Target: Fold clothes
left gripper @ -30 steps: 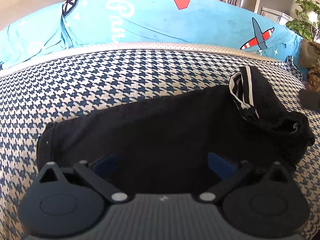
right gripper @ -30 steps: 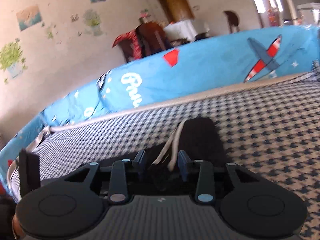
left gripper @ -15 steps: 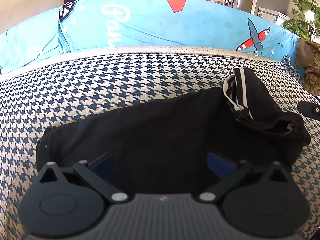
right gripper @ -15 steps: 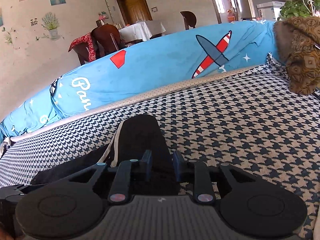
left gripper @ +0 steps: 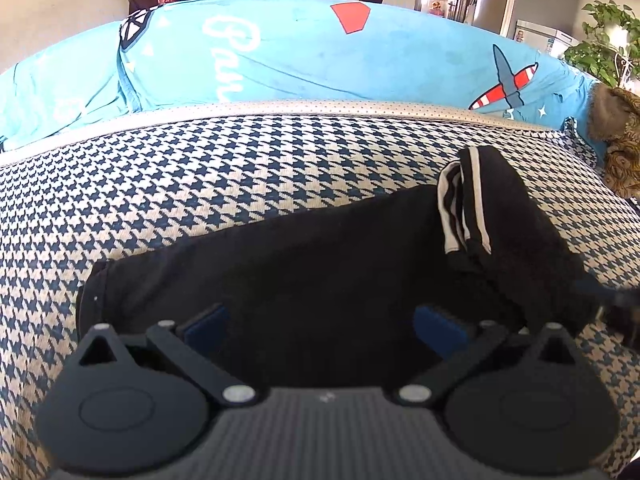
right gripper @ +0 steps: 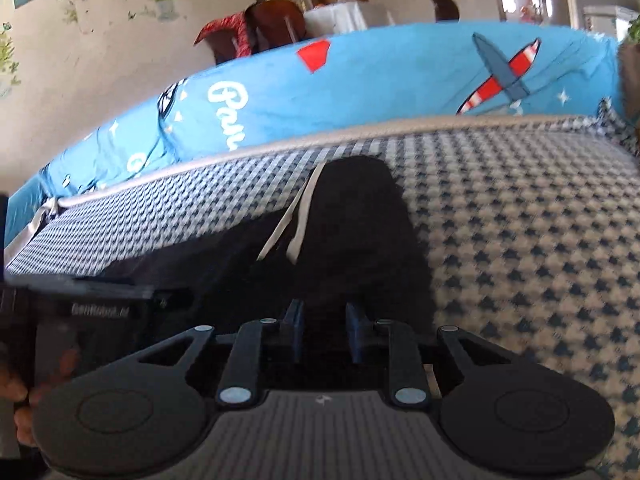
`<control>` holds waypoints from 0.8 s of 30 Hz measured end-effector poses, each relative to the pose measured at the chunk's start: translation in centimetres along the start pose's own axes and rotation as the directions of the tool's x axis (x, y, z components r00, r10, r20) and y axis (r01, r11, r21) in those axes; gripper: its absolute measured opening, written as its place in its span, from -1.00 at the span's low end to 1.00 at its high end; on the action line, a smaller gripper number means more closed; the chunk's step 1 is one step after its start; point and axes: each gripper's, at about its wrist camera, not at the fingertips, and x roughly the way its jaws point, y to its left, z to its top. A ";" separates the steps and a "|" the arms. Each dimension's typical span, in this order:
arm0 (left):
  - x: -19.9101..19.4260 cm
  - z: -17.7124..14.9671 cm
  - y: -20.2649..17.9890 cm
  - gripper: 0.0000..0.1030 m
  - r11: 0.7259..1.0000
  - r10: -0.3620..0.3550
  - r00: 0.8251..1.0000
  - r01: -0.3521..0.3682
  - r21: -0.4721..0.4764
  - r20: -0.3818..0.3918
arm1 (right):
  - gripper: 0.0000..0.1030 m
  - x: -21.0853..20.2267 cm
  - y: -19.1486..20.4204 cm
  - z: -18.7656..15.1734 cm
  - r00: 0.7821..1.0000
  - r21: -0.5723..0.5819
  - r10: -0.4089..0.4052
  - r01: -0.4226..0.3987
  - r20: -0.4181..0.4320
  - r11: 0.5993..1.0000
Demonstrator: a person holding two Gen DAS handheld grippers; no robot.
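— Where?
— Black trousers [left gripper: 320,264] spread flat on the checked sofa seat [left gripper: 200,184], white-striped end [left gripper: 460,208] folded back on top at the right.
— Left gripper [left gripper: 320,328]?
— Low over the near edge of the cloth, blue pads [left gripper: 438,326] wide apart, nothing pinched.
— Right gripper [right gripper: 324,322]?
— Fingers nearly together, narrow gap, black fabric bunched between; grip not certain.
— Around?
— Blue cover [left gripper: 320,52] with a red-and-white plane along the sofa back, brown cushion [left gripper: 618,136] at the right end, a hand [right gripper: 16,396] at the left edge of the right view.
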 end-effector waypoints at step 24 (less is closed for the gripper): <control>-0.2 0.1 -0.3 0.99 1.000 -0.008 1.000 0.008 0.013 0.006 | -0.55 -3.0 -0.8 0.1 0.984 0.093 -0.068 0.053 0.166 0.994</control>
